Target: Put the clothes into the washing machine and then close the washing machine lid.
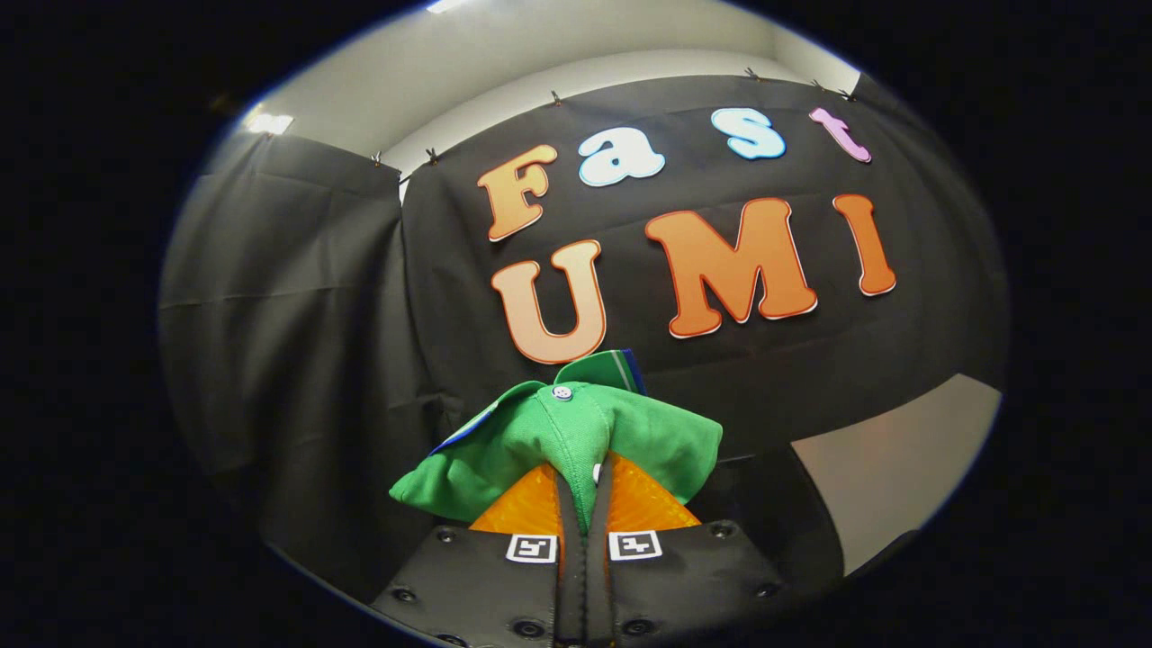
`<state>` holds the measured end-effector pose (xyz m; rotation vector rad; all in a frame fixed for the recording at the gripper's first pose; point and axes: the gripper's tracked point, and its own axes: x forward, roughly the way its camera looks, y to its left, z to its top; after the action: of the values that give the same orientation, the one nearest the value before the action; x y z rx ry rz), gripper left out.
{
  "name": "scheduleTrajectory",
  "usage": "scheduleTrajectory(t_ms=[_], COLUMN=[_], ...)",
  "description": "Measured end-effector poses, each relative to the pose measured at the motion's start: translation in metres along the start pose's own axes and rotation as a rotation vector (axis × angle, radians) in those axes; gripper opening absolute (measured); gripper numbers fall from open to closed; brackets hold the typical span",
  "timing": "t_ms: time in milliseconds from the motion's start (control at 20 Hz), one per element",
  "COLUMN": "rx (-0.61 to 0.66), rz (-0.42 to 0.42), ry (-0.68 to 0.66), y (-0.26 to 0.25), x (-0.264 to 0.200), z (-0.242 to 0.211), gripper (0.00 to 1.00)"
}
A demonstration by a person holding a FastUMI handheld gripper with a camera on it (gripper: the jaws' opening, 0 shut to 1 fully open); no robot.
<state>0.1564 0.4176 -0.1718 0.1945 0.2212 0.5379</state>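
The booth's black cloth wall (297,342) is filling the background, hanging in two panels that are meeting at a seam toward eleven o'clock from the tongs. Above it, a pale ceiling (504,63) is running across at twelve o'clock, with small clips pinning the cloth's upper edge. A pale strip of surface (891,468) is showing low down at about three o'clock from the garment; whether it is floor or bench cannot be told.

One green garment (576,441) is bunching up just ahead of the tongs, held clear in front of the wall. Its long axis is lying roughly from eight o'clock to two o'clock, the wider folds spreading to either side of the fingers. A collar (605,367) with a white and blue edge is pointing up toward twelve o'clock, and one small pale button (562,392) is sitting just below it. A second pale button is peeking out lower, near the fingertips.

The tongs (583,490) are pressing nearly closed, both orange fingers (526,508) pinching a narrow fold of the green cloth that is running straight down between them toward six o'clock. Two square black-and-white markers (531,547) are sitting on the black body, one behind each finger.
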Motion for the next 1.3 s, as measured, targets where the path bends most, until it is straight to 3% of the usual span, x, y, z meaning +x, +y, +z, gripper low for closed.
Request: scheduleTrajectory(t_ms=[200, 650, 1300], rx=[-0.093, 0.014, 0.077], rz=[-0.007, -0.105, -0.255], ry=[0.09, 0.261, 0.55], y=[0.008, -0.013, -0.056], x=[0.028, 0.072, 0.097], z=[-0.055, -0.19, -0.339], gripper=[0.08, 0.08, 0.08])
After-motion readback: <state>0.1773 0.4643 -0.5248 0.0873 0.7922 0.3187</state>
